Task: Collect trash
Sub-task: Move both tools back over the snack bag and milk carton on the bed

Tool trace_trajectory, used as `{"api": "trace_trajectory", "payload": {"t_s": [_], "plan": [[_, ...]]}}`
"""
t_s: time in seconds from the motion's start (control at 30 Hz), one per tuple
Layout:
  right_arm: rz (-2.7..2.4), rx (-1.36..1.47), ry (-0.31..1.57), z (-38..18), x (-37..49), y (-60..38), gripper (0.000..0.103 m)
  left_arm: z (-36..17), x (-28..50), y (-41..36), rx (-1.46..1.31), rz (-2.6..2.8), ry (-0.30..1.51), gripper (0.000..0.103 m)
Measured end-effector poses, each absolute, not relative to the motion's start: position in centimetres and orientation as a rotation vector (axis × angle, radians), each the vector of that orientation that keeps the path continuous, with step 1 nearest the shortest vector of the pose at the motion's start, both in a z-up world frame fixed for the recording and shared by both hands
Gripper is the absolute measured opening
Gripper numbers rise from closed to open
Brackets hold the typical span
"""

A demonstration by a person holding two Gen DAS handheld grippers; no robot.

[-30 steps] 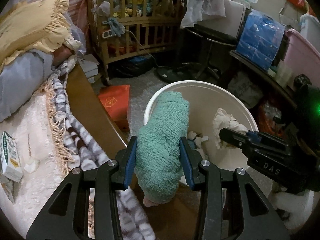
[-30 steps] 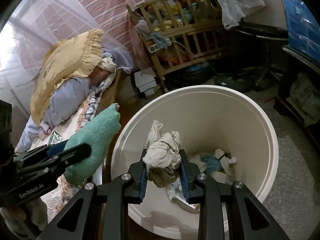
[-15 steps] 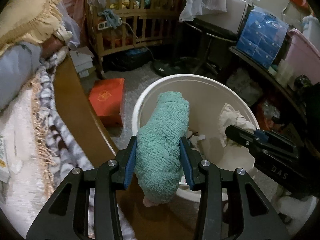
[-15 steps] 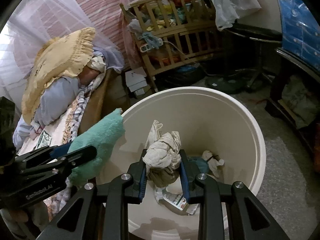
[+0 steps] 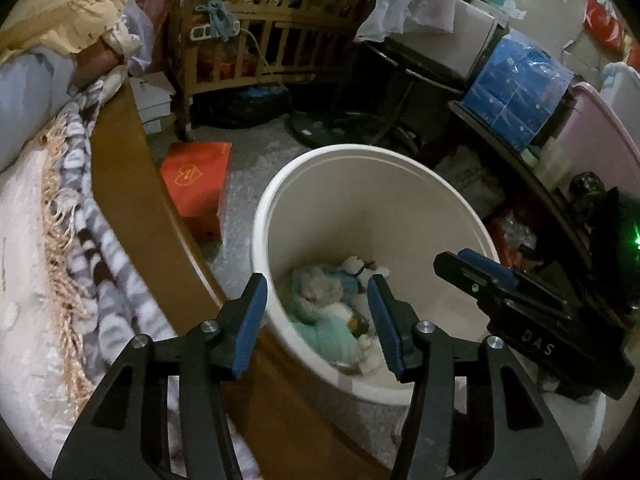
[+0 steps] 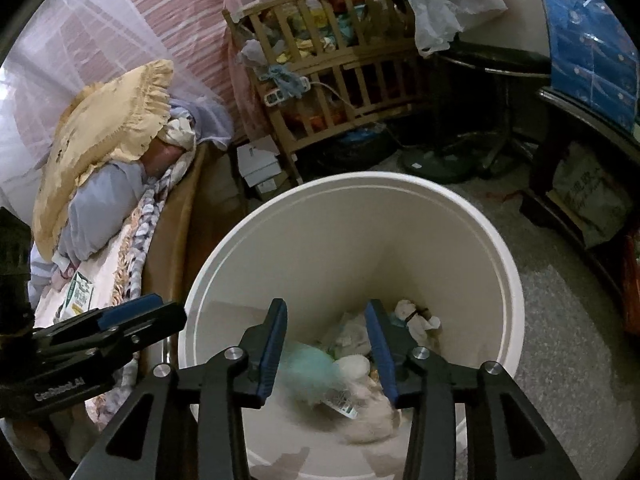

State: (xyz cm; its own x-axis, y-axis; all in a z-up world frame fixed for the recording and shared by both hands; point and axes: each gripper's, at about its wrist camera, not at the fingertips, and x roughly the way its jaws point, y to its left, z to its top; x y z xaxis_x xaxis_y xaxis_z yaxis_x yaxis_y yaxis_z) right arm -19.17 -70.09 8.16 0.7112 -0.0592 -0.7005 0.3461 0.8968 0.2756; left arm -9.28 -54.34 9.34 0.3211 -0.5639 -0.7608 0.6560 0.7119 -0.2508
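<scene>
A white bucket (image 5: 360,156) stands on the floor beside the bed and also shows in the right wrist view (image 6: 400,184). A green fluffy cloth (image 5: 334,334) lies at its bottom, blurred, also in the right wrist view (image 6: 308,376). A cream crumpled rag (image 6: 370,410) lies beside it among other scraps. My left gripper (image 5: 316,320) is open and empty above the bucket's near rim. My right gripper (image 6: 326,344) is open and empty over the bucket. Each gripper shows in the other's view, the right one (image 5: 500,292) and the left one (image 6: 100,332).
The bed's wooden edge (image 5: 132,184) with a fringed blanket (image 5: 68,216) runs along the left. An orange box (image 5: 196,184) lies on the floor. A wooden crib (image 5: 260,40), a fan base (image 5: 336,128) and a cluttered shelf (image 5: 520,148) stand behind. A small carton (image 6: 80,296) lies on the bed.
Both grippers opened. The green cloth dropped from the left gripper and the cream rag from the right gripper into the bucket.
</scene>
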Motion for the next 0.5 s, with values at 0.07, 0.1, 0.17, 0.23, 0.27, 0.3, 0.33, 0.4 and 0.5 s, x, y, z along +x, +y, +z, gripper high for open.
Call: {"api": "trace_trajectory", "payload": {"t_s": [0.07, 0.1, 0.17, 0.23, 0.27, 0.3, 0.33, 0.4, 0.5], "plan": [[-0.227, 0.406, 0.756, 8.0, -19.1, -70.0, 0.041, 9.4, -9.4, -53.8, 0.116, -0.793, 0.952, 0.051], [-0.225, 0.406, 0.757, 7.9, -19.1, -70.0, 0.041, 9.4, -9.4, -53.6, 0.114, -0.79, 0.949, 0.051], [-0.22, 0.406, 0.761, 7.9, -18.9, -69.9, 0.041, 9.5, -9.5, -52.9, 0.119, -0.779, 0.944, 0.051], [-0.215, 0.405, 0.761, 7.8, -18.8, -69.7, 0.042, 9.5, -9.5, -52.5, 0.124, -0.767, 0.942, 0.051], [-0.211, 0.402, 0.76, 7.8, -18.7, -69.6, 0.042, 9.6, -9.5, -52.1, 0.125, -0.761, 0.942, 0.051], [-0.21, 0.401, 0.761, 7.8, -18.6, -69.4, 0.042, 9.6, -9.5, -51.9, 0.126, -0.756, 0.941, 0.051], [-0.206, 0.399, 0.762, 7.8, -18.5, -69.3, 0.042, 9.7, -9.5, -51.6, 0.127, -0.749, 0.939, 0.051], [-0.195, 0.395, 0.765, 7.7, -18.3, -69.0, 0.042, 9.8, -9.4, -51.1, 0.131, -0.728, 0.93, 0.051], [-0.184, 0.381, 0.768, 7.7, -18.0, -68.6, 0.043, 9.9, -9.4, -50.2, 0.144, -0.699, 0.915, 0.051]]}}
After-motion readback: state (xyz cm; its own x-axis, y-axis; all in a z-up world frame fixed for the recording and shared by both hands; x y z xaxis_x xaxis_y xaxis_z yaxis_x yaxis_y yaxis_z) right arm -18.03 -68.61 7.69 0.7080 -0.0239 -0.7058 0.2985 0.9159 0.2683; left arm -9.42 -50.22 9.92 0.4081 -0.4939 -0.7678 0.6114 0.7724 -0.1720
